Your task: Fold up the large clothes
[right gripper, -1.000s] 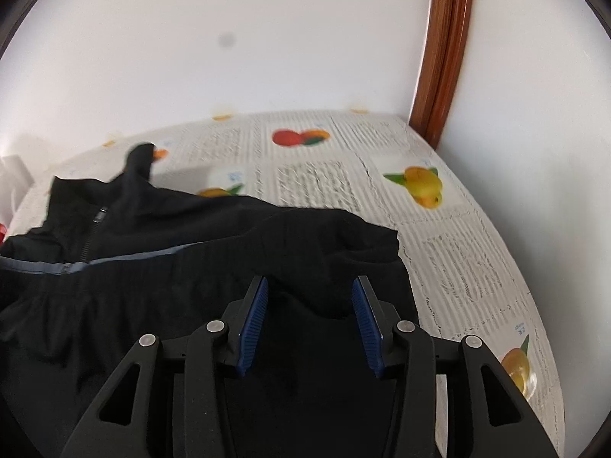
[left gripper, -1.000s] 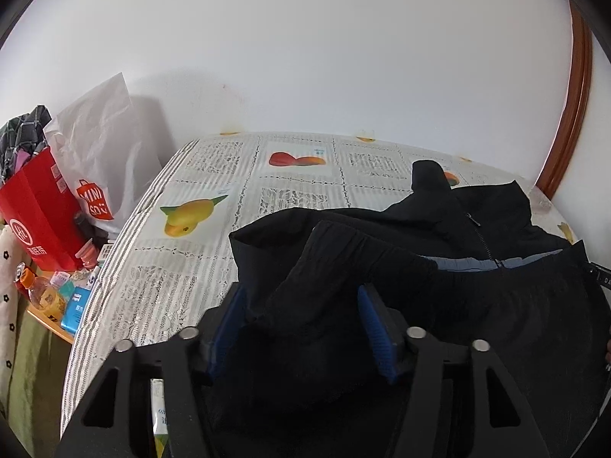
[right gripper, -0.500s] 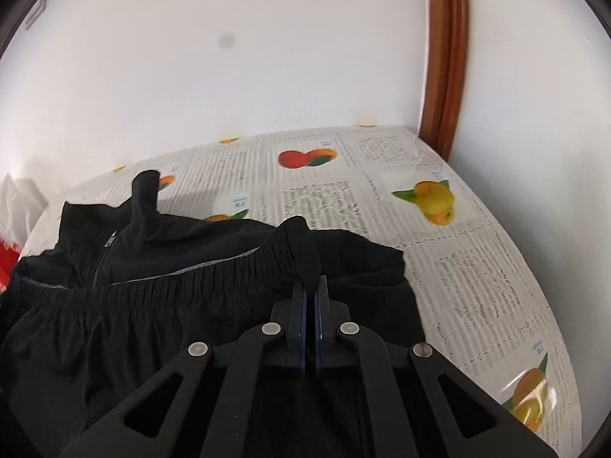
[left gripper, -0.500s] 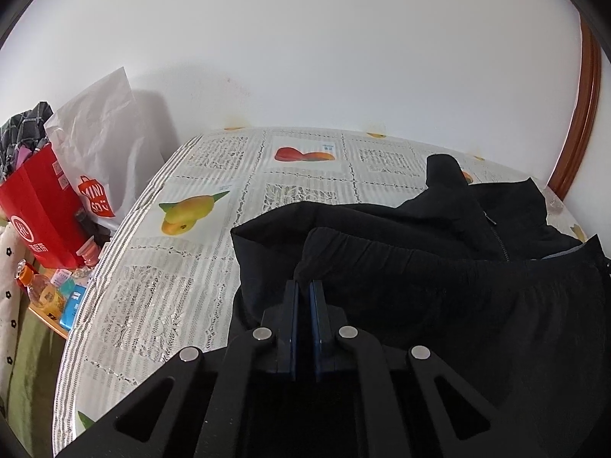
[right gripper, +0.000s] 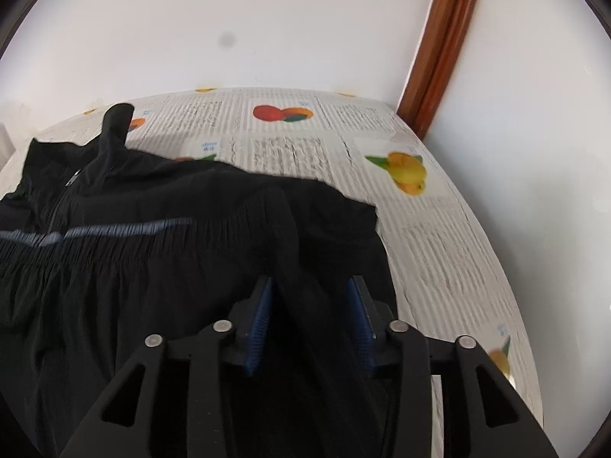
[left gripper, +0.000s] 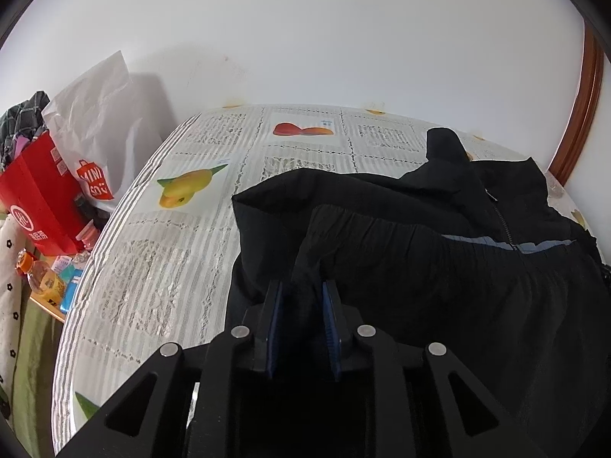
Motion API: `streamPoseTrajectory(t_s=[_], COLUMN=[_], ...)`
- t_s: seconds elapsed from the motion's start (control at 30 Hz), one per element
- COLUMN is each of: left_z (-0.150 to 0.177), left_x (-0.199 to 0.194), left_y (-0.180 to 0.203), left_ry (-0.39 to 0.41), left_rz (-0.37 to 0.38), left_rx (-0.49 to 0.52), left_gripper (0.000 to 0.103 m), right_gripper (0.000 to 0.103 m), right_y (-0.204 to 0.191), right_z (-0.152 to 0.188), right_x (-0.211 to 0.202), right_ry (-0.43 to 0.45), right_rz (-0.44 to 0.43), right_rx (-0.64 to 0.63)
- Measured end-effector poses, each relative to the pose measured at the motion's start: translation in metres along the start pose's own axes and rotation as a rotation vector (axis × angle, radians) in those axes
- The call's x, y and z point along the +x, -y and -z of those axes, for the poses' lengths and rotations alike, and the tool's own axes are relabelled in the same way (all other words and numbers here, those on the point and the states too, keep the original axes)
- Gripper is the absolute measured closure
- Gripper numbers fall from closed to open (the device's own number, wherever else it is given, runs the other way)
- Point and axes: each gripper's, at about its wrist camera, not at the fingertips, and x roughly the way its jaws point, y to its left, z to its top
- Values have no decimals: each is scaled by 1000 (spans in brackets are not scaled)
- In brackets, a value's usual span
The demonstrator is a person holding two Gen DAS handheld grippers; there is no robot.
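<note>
A large black zip jacket [left gripper: 420, 225] lies on the fruit-print bed sheet [left gripper: 168, 267], its gathered hem folded up over the chest so a grey-blue stripe [left gripper: 496, 243] shows. My left gripper [left gripper: 301, 305] sits at the jacket's left folded corner. Its jaws are opening, and a ridge of black cloth stands between the blue pads [left gripper: 274, 324]. My right gripper [right gripper: 309, 301] is at the right folded corner of the jacket [right gripper: 152, 206]. Its jaws are also opening and stand wider, with a cloth ridge loose between them, nearer the left pad.
The bed sheet [right gripper: 439, 252] runs to white walls at the back and right. A brown wooden frame [right gripper: 439, 38] stands in the far right corner. Left of the bed are a white shopping bag [left gripper: 103, 126], a red bag [left gripper: 38, 191] and a bottle [left gripper: 42, 278] among small items.
Both grippers went from open to shut on the jacket's hem corners and carried them up over the chest. Now both have parted again and the cloth rests on the jacket.
</note>
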Motion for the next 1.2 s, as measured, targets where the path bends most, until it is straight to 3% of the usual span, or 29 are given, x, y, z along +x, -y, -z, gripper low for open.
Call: streamPoseTrajectory(t_s=[0.2,0.6,0.67,0.73,0.77,0.8,0.83,1.2], left_z=[20,78,84,87,88,88,88,63], left_x=[-24,-68,-68,-66,-65,-64,-62,-33], left_y=[-10,-53,-56,-56,-55,-53,-50,7], left_ry=[0,-34,-32,-37,-36,-34,-39,-43], left_rz=[-4,-16,-12,-13,-11,0,9,69], left_rx=[2,-53,-67,-75,-75,-69,-64,-18], left_gripper=[67,67,67,68,71,83,87,87], right_gripper=[59,57,64,88,91,92,93,93], right_y=[14,30,29,28,28,28,29,71], right_z=[35,77,78,78,78,79,79,53], right_x=[-15,-25,-25,-26,-27,-27,-27,-5], right_ry=[-22,-66,-60,-47,-38,-35,-32,-22], right_rz=[-27,-23,-22,-31,-31,-37,-40,12], right_rx=[28,40,50,44,39,31,21,42])
